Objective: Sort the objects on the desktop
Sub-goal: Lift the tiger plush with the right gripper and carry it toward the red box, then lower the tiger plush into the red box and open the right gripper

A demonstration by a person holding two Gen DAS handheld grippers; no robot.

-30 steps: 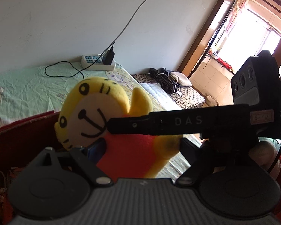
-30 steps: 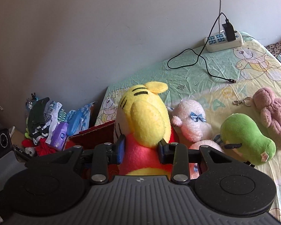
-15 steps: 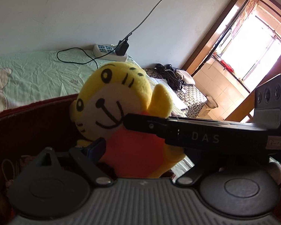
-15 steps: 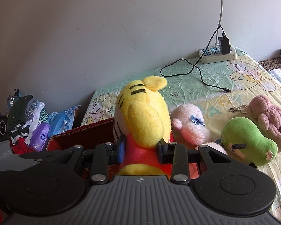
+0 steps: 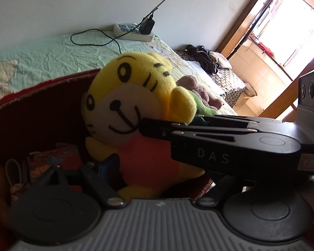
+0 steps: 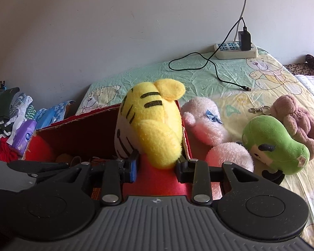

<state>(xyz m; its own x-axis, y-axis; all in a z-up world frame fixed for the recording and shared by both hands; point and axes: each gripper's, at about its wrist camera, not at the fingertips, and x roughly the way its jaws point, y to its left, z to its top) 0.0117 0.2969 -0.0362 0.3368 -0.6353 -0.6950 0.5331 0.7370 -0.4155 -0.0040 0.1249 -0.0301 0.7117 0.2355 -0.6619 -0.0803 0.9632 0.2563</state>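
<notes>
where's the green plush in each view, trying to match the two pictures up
Left wrist view: only a sliver of the green plush shows mid-frame, behind the yellow tiger plush.
Right wrist view: the green plush lies in full at right on the bed sheet.
Shared landmark: the white power strip by the wall.

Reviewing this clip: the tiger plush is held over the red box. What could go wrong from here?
The yellow tiger plush, clamped in the right gripper, sits by the red box wall, so it may catch the rim. The left gripper is close; the two could collide. The soft body might slip.
</notes>
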